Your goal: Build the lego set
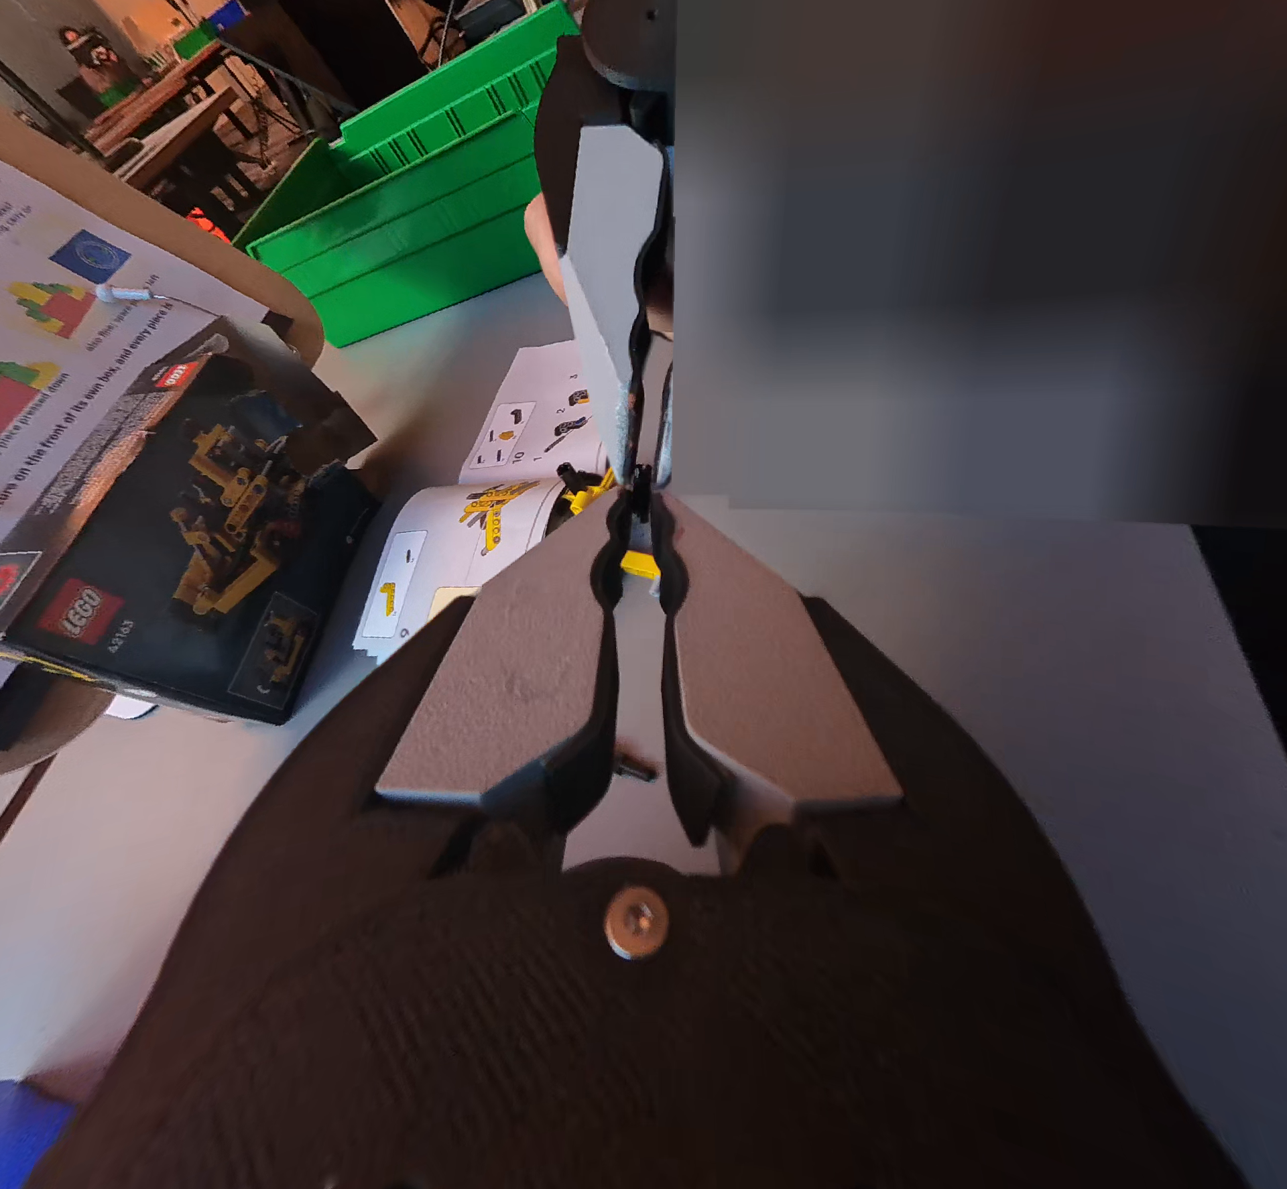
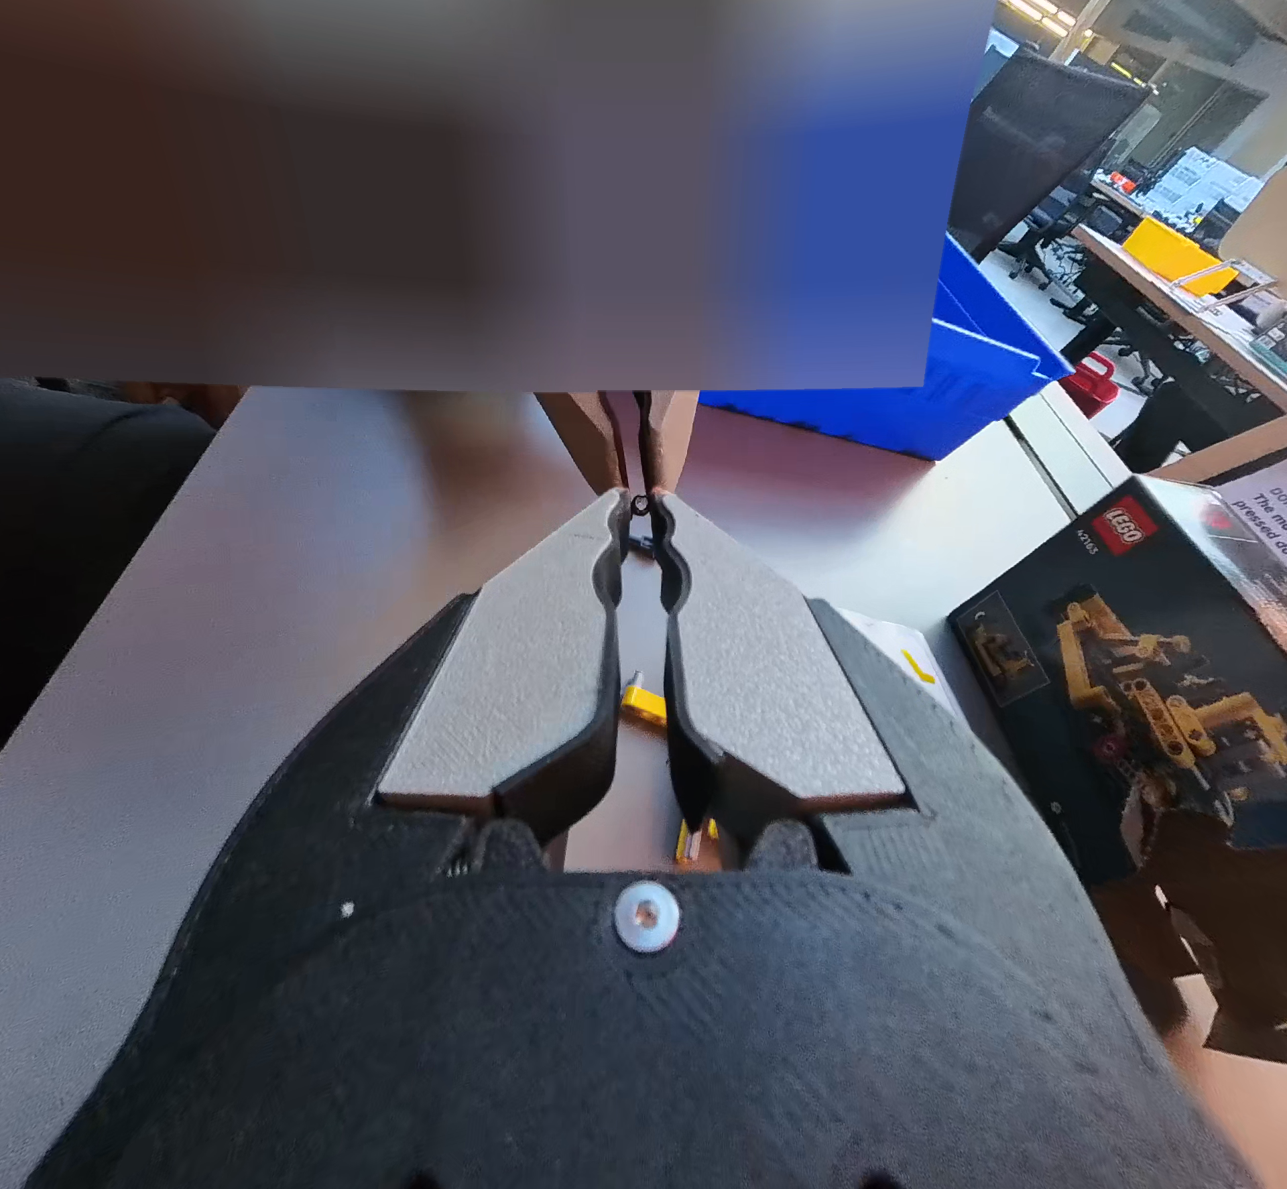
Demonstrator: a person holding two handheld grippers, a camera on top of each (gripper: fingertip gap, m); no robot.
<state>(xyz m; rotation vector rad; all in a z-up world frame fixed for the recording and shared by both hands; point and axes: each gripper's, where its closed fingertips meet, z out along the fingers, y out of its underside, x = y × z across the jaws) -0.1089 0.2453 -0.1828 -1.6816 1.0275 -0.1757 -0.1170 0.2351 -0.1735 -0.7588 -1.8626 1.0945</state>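
A small black connector pin [image 1: 639, 494] is caught at the very tips of both grippers, which meet nose to nose above the white table [image 1: 975, 633]. In the left wrist view the left gripper [image 1: 637, 502] is seen closed on the near end of the pin, its pads pressed against it; the right gripper [image 1: 644, 459] comes down from above with its fingers likewise drawn together on the far end. In the right wrist view the pin [image 2: 639, 506] appears end-on as a small black ring pinched between the right gripper's [image 2: 639, 509] fingertips, with the left gripper [image 2: 637, 459] opposite, its tips closed just beyond.

Below the left gripper's fingers, between them and nearer the palm, a yellow building piece [image 1: 641, 564] lies on the table; the same piece [image 2: 644, 703] is seen between the right gripper's fingers, lower down. A small dark pin [image 1: 634, 769] lies on the table further back between the left fingers.

Just left of the left fingertips an open instruction booklet [image 1: 487, 515] is spread, with a small yellow and black assembly [image 1: 581, 490] resting on it. Further left a black toy set box [image 1: 195, 529] stands, and beyond it green bins [image 1: 418, 215]. To the right of the right fingers the same box [image 2: 1149, 668] is seen, with a blue bin [image 2: 975, 376] beyond the fingertips.
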